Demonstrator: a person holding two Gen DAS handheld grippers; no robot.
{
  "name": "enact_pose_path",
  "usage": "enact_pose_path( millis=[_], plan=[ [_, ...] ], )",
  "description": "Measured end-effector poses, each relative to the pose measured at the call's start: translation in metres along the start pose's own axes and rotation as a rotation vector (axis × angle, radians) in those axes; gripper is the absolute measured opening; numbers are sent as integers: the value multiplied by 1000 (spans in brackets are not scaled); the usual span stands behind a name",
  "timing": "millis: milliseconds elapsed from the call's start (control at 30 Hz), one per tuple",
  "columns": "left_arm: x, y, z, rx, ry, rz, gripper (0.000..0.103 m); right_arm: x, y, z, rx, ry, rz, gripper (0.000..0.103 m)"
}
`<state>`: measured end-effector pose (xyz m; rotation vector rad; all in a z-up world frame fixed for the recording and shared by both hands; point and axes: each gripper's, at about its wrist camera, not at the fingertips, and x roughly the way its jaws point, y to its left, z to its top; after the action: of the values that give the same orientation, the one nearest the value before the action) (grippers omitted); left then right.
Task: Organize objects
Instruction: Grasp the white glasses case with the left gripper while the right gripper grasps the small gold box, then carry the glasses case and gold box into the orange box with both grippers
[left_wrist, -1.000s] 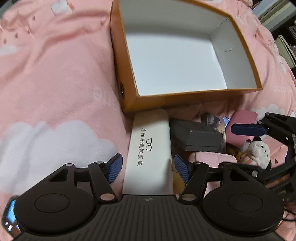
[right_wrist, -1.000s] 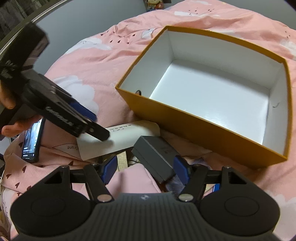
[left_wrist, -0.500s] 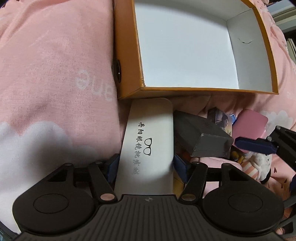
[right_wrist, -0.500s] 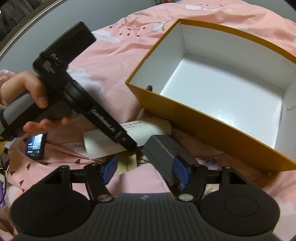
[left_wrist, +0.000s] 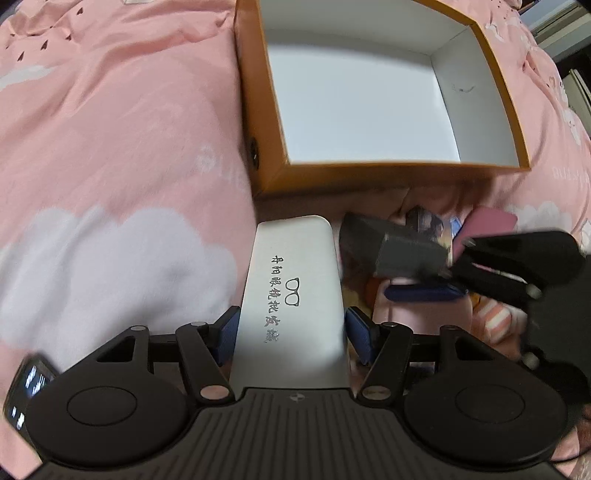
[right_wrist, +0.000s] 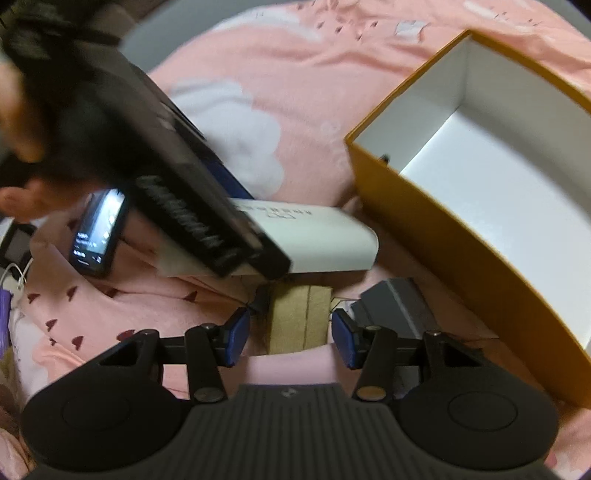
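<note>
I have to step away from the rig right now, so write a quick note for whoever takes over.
Left tool: shut on the white glasses case, held across its near end; it looks lifted off the pink bedding, short of the box.
Right tool: open, holding nothing, low over the clutter, a small cardboard piece between its fingers.
Orange box: open, nothing inside.
Still on the bed: dark grey box, pink flat item, picture card, plush toy, phone.
Done: case gripped.
Left: put the case in the box, then the other items.

Orange box (left_wrist: 258, 110), white-clouded pink bedspread (left_wrist: 110, 147)
</note>
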<state>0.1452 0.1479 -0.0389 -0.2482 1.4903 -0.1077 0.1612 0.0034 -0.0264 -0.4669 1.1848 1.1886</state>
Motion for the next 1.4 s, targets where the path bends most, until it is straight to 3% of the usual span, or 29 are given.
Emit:
enact_pose_path(
  millis=[300, 500, 733, 1100, 1267, 1400],
  plan=[
    [-28, 5, 11, 5, 34, -15, 70, 42, -5, 16, 32, 147, -41, 55],
    [-50, -1, 13, 36, -1, 0, 70, 57, -16, 20, 78, 177, -8, 53],
    [-79, 3, 13, 17, -79, -11, 70, 55, -16, 17, 41, 163, -1, 49],
    [-113, -21, 14, 68, -213, -42, 69, -29, -11, 16, -18, -46, 6, 49],
    [-123, -32, 18, 88, -272, -37, 69, -78, -8, 11, -36, -124, -44, 49],
    [-126, -42, 27, 107, -339, -46, 69, -90, -5, 20, -44, -194, -109, 49]
  ],
)
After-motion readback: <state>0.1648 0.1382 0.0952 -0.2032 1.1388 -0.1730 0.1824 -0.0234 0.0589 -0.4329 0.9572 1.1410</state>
